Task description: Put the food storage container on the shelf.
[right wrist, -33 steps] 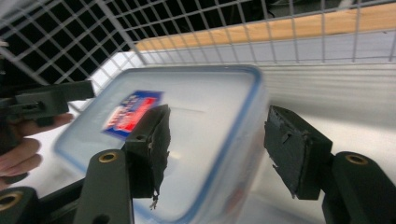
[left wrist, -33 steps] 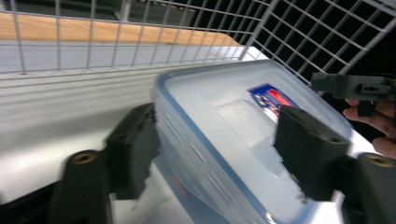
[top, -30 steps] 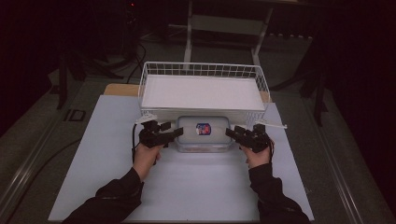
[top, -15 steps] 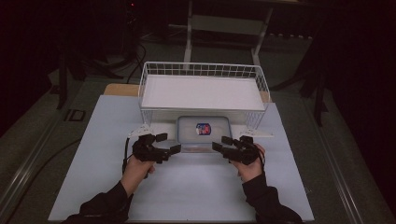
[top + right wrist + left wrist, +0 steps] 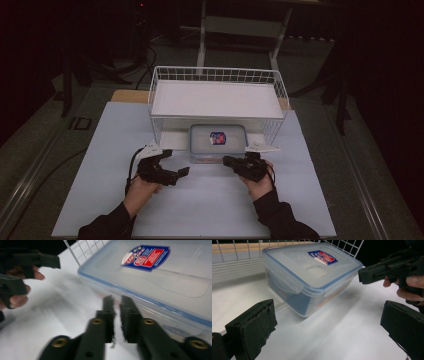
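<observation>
A clear plastic box [image 5: 218,142] with a blue-rimmed clip lid and a red-blue label stands on the white table, close against the front of a white wire basket [image 5: 215,70]. My left gripper [image 5: 175,163] is in front of the box to its left, jaws wide apart with nothing between them. In the left gripper view the box [image 5: 312,272] lies ahead of the left gripper [image 5: 327,332]. My right gripper [image 5: 227,161] is in front of the box to its right. Its jaws stand together and empty [image 5: 117,307], just short of the box's near edge [image 5: 162,277].
The white table cover [image 5: 210,210] stretches out in front of both hands. A wooden board edge [image 5: 129,96] shows behind the basket's left corner. Dark floor and metal stand legs [image 5: 202,35] lie beyond the table.
Both hands have drawn back from the box's sides toward the person and moved inward, now sitting in front of the box. The box has not moved.
</observation>
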A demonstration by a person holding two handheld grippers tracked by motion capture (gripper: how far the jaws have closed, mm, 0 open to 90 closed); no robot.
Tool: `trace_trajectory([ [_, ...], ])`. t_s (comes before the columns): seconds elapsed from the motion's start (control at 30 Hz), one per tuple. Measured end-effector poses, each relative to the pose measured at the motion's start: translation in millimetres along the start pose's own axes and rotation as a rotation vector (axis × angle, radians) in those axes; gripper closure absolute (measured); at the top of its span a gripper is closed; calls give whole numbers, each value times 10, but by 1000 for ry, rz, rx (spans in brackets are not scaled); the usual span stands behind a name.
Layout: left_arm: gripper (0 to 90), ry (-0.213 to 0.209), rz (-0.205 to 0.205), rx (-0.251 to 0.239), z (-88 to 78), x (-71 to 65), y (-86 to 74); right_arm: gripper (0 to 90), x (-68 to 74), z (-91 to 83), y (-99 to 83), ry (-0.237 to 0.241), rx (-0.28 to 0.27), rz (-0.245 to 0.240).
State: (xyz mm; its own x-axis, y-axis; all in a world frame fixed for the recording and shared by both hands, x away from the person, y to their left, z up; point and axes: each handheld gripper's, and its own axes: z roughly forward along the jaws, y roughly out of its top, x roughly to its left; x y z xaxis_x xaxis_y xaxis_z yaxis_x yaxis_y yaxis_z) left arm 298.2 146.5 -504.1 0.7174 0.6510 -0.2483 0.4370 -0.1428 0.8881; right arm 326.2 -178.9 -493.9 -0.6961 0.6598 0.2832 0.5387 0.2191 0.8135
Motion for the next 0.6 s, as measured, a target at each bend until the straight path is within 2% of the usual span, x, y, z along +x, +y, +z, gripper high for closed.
trace_trajectory([
  [0.07,1,16,23,-5,-4,-25,-5,897,7,41,-18,-12,11,-13],
  [0.3,1,21,76,-9,32,-62,-46,899,-3,173,-32,-5,44,-18],
  [0.4,1,9,69,-8,48,-54,-58,899,-2,242,-27,-11,47,-30],
  [0.6,2,31,62,-49,3,-26,-47,899,-11,336,17,-8,45,-32],
])
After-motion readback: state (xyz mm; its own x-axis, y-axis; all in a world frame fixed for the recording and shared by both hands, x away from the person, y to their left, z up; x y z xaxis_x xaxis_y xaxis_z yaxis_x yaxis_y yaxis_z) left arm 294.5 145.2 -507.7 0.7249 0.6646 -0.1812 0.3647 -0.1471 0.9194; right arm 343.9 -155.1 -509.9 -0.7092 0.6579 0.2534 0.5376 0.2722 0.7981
